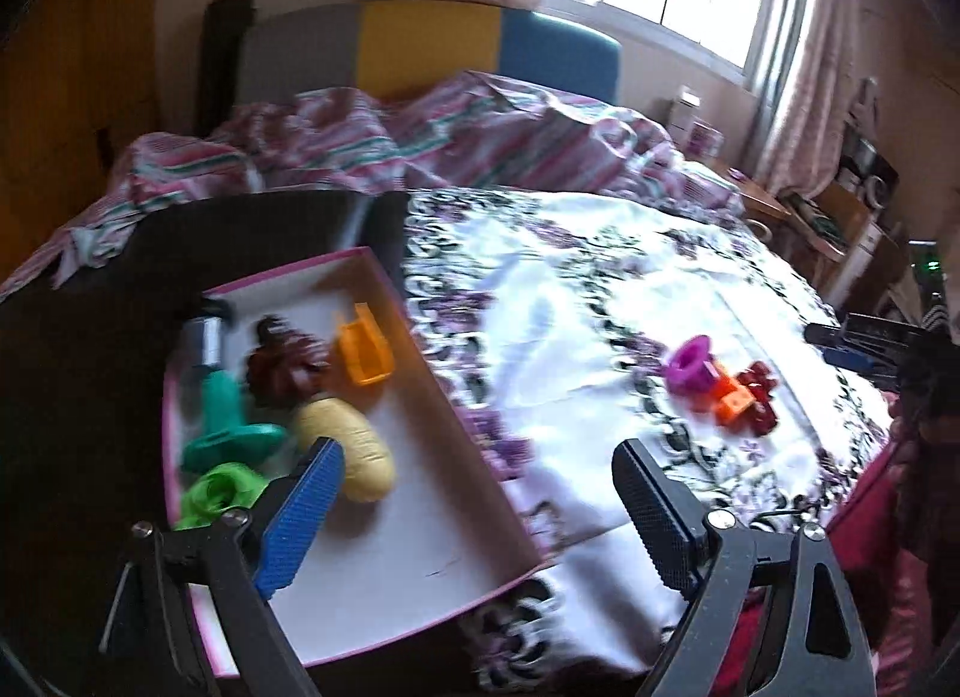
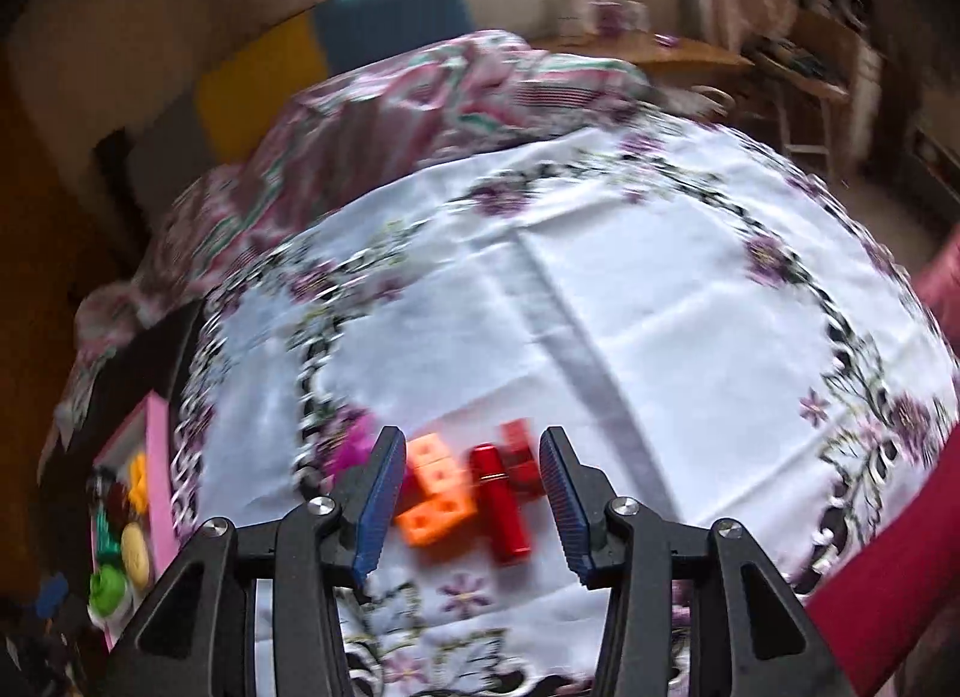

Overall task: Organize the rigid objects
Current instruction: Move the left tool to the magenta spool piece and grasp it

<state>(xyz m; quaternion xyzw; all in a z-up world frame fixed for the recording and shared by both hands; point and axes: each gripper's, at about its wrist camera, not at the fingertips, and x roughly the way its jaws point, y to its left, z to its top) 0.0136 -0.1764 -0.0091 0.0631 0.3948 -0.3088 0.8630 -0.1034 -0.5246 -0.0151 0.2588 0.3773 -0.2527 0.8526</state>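
A pink-rimmed box [image 1: 459, 427] sits at the left on a dark surface. It holds an orange piece [image 1: 363, 352], a brown piece [image 1: 282, 367], a teal piece [image 1: 231, 427], a green piece [image 1: 219, 493] and a yellow oval [image 1: 351, 445]. My left gripper [image 1: 480, 493] hangs open above the box's right wall with nothing between its fingers. On the floral cloth [image 2: 600, 289] lie an orange block [image 2: 435, 493], a red piece [image 2: 501, 508] and a magenta ring [image 2: 354, 445]. My right gripper [image 2: 471, 493] is open just above them. The orange block and the red piece show between its fingers, and the pads stand clear of both.
Crumpled striped bedding [image 1: 420, 139] and a grey, yellow and blue headboard [image 1: 432, 46] lie beyond the cloth. A wooden table [image 2: 672, 52] and cluttered shelves stand at the far right by the window. A red sleeve [image 2: 888, 577] is at the right edge.
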